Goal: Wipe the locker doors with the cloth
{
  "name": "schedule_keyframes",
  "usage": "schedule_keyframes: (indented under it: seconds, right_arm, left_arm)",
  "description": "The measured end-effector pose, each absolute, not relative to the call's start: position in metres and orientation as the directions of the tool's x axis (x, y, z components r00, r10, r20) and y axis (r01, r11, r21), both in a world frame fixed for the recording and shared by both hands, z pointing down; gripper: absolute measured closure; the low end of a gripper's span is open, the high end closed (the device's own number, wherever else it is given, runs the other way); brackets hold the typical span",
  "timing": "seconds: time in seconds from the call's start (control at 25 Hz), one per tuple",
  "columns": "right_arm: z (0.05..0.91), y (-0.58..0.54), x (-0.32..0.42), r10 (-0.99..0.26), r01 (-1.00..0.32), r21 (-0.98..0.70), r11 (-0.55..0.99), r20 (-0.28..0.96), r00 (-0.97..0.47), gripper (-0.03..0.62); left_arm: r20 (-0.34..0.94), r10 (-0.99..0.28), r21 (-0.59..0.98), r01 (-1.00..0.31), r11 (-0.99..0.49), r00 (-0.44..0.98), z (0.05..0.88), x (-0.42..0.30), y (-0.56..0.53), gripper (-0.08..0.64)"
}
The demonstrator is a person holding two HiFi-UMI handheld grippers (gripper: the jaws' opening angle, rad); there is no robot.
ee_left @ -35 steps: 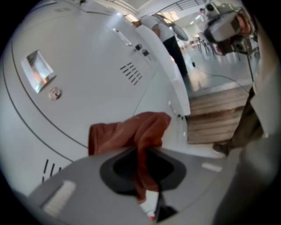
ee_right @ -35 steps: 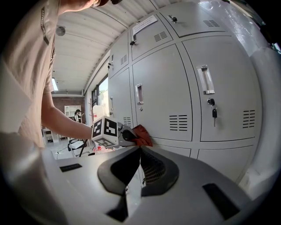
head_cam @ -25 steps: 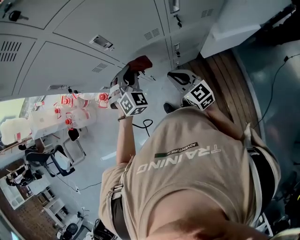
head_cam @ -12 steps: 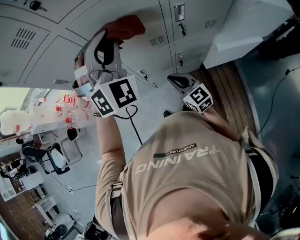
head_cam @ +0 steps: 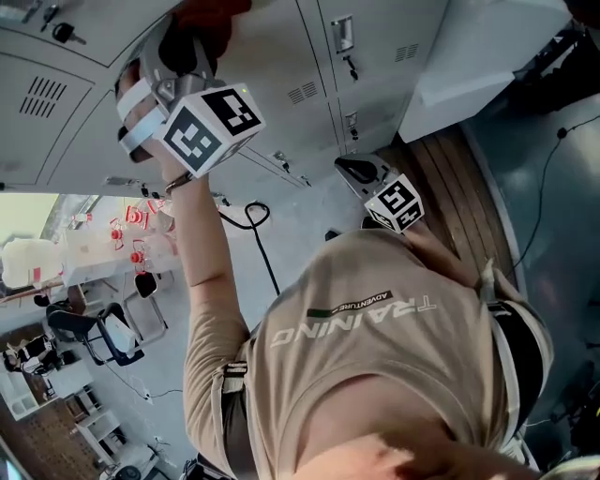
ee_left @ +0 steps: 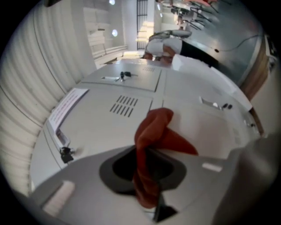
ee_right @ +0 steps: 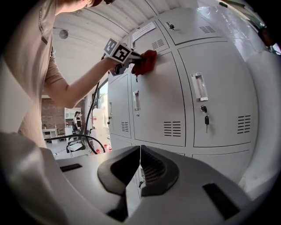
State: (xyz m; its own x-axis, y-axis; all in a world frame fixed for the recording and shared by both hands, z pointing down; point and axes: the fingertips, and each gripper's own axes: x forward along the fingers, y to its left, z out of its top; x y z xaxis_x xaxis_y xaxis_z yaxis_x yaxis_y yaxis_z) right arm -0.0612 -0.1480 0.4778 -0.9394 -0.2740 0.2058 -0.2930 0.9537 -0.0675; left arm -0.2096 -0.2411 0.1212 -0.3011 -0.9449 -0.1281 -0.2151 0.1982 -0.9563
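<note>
A red cloth (ee_left: 154,132) hangs bunched from my left gripper (ee_left: 147,176), which is shut on it and holds it against a grey locker door (ee_left: 101,118) with vent slots. In the head view the left gripper (head_cam: 192,37) is raised high at the top left, with the cloth (head_cam: 214,11) at the frame's edge. The right gripper view shows that cloth (ee_right: 145,61) pressed on an upper locker door (ee_right: 160,94). My right gripper (ee_right: 139,169) is shut with nothing in it and hangs low before the lockers, at centre in the head view (head_cam: 358,169).
The lockers have recessed handles (ee_right: 198,86) and keys in their locks (ee_right: 206,118). A paper label (ee_left: 66,107) is stuck on one door. A black cable (head_cam: 248,220) trails below the left arm. A wooden strip (head_cam: 469,178) runs along the floor on the right.
My left gripper has risen with the red cloth from the middle doors up to an upper door. The right gripper has stayed nearly still.
</note>
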Motion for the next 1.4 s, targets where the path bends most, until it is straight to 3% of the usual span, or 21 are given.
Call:
schedule_keyframes:
  seconds: [0.16,0.36,1.4]
  right_arm:
    - [0.482,-0.15,-0.058,-0.284,-0.306,-0.075,0.949,0.216,-0.934,0.576]
    - [0.487,-0.147,-0.061,-0.274,-0.299,-0.079,0.951,0.23,-0.934,0.575]
    - [0.494,-0.135,-0.049,-0.297,-0.337,-0.11,0.935,0.277,-0.914,0.576]
  left_arm:
    - [-0.2,-0.93,-0.955,-0.15,0.255,-0.309,0.125,-0.211,-0.244,0.517]
    - [-0.172,-0.936,-0.961,-0.157,0.228,-0.306,0.143,-0.212,-0.244,0.517]
    - [0.353,-0.911,-0.882,-0.401,-0.248,-0.214,0.456,-0.204,-0.257,0.506]
